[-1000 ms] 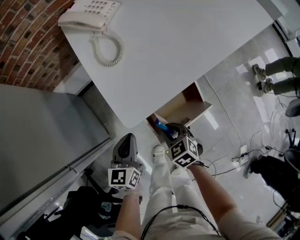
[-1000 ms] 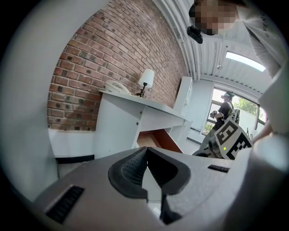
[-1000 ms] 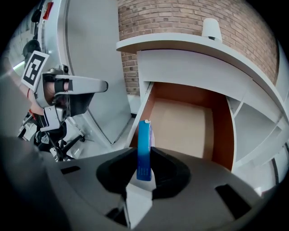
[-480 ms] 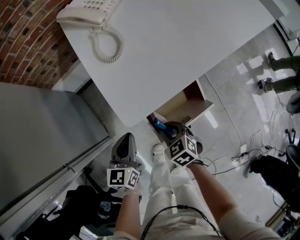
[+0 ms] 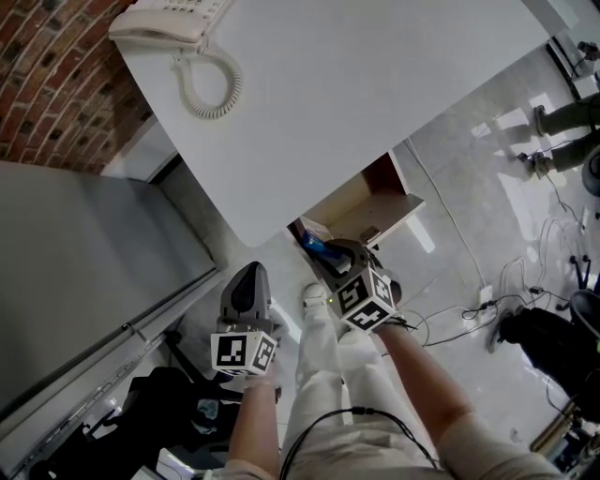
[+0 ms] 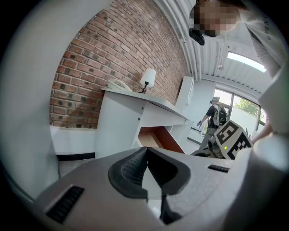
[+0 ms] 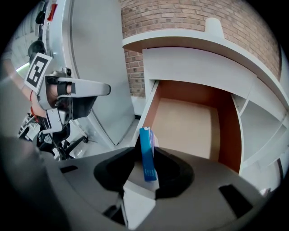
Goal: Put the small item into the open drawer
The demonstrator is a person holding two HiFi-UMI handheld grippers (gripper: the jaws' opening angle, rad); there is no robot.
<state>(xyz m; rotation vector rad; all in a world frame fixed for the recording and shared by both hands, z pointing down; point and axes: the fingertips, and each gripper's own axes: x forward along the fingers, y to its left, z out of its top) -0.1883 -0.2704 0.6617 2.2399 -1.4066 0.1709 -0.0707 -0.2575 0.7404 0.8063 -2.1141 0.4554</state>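
A small flat blue box (image 7: 146, 153) stands on edge between the pads of my right gripper (image 7: 144, 152), just over the front edge of the open drawer (image 7: 185, 122). The jaws are opening, and a thin gap shows at the left pad. From the head view, the blue box (image 5: 319, 248) and right gripper (image 5: 330, 261) sit at the drawer (image 5: 361, 211) under the white desk (image 5: 356, 84). My left gripper (image 5: 247, 279) hangs to the left, away from the drawer. Its pads (image 6: 135, 167) meet at the tips with nothing between them.
A corded telephone (image 5: 164, 23) lies at the desk's far left corner beside a brick wall (image 5: 47, 84). Grey panels (image 5: 84, 262) stand to the left. Cables (image 5: 469, 314) trail on the tiled floor at right, and a person (image 6: 216, 117) walks in the background.
The right gripper and the blue box have edged slightly towards the drawer. The left gripper has hardly moved.
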